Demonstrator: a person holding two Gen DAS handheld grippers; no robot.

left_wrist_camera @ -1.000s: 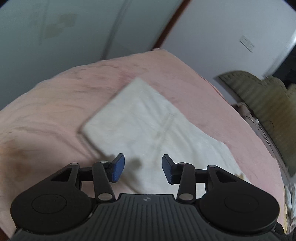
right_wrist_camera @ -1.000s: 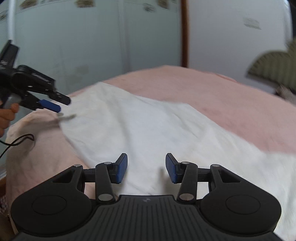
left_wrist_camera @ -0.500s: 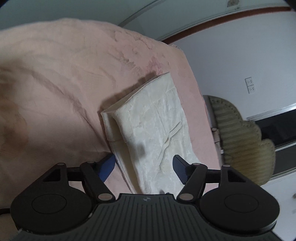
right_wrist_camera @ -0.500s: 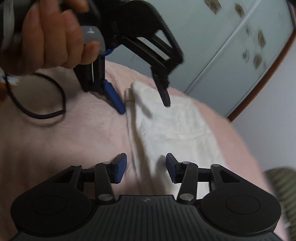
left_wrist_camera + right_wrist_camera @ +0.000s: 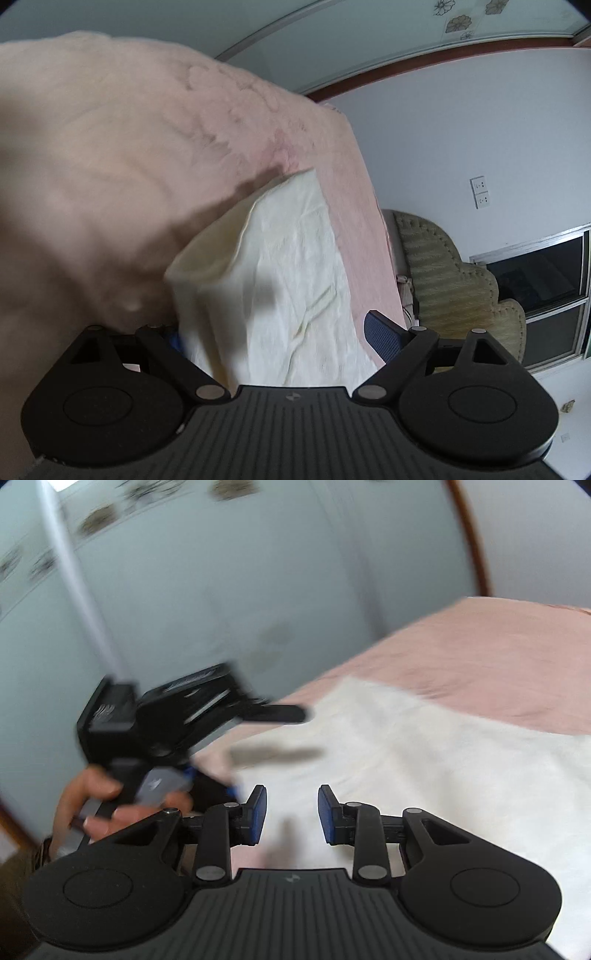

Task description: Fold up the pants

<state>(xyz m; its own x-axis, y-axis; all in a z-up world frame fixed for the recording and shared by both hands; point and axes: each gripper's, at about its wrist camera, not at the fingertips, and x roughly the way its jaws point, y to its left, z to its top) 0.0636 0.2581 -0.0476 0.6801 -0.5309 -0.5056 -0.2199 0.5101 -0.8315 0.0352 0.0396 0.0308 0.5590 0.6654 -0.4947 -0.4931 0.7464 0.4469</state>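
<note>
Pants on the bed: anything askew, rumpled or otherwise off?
Mostly tidy. The cream pants lie folded on the pink bedspread, but the near-left corner is lifted and curled, layers showing, and creases cross the top. The left gripper is opening around that end; the right gripper is closing with nothing between its pads.

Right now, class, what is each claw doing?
Left claw: opening wide around the pants, not gripping.
Right claw: closing, nothing between its pads.
</note>
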